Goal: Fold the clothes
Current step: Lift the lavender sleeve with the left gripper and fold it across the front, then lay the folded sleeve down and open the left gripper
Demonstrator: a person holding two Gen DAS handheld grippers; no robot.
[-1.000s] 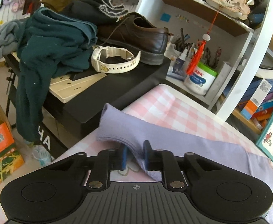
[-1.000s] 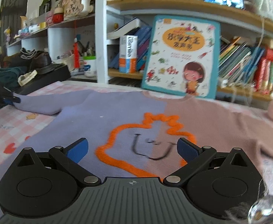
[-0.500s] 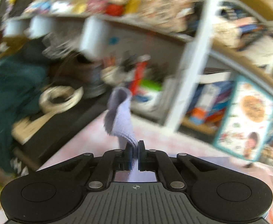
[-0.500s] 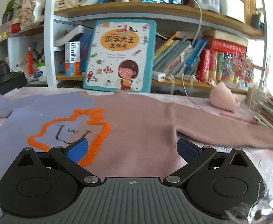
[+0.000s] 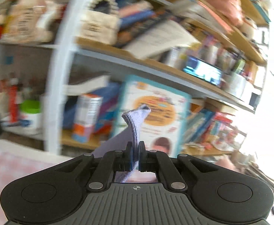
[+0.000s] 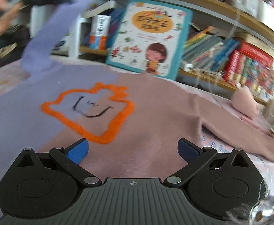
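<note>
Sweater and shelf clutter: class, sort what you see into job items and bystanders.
Job: sweater; its lilac sleeve, pinched in the left gripper; open right gripper.

Lying about: picture book, shelved books, pink plush.

- We see a children's picture book [image 6: 150,37] with a teal border, leaning upright against the bookshelf [image 6: 221,82].
- We see a pink plush toy [image 6: 246,103] on the tabletop [image 6: 4,75] nearby.

Picture book [image 6: 148,37] behind — sweater [image 6: 155,116] front bare
</note>
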